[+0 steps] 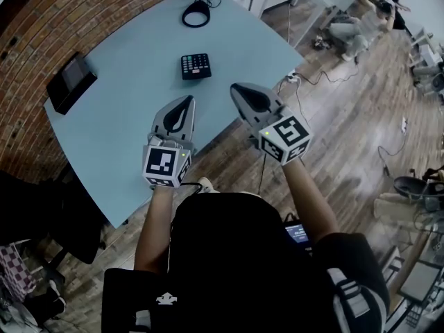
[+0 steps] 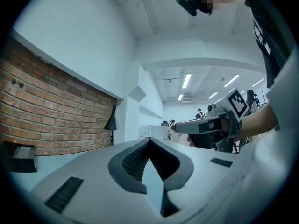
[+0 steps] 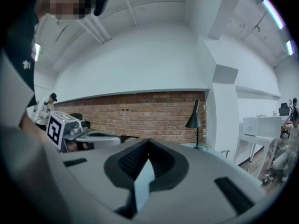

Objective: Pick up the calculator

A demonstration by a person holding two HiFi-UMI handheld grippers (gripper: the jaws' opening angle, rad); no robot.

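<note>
A small black calculator (image 1: 195,66) with rows of little buttons lies flat on the smooth, pale blue table (image 1: 125,116), out toward the far side. Bare table top lies between it and the two claws.

The left grey claw (image 1: 188,99) is held over the near part of the table. Its two ribbed jaws are pressed together with nothing between them. The right grey claw (image 1: 235,87) is just beside it, near the table's right edge. Its jaws are pressed together too, and they pinch nothing. Both claws point level toward the far side.

A flat black box (image 1: 71,82) sits at the table's left edge, well apart from the calculator. A black lamp with a round foot (image 1: 196,12) stands at the far edge. A rough red brick wall (image 1: 41,19) runs along the left. On the right there is a brown wooden floor (image 1: 347,123) with thin cables (image 1: 312,78) lying on it.
</note>
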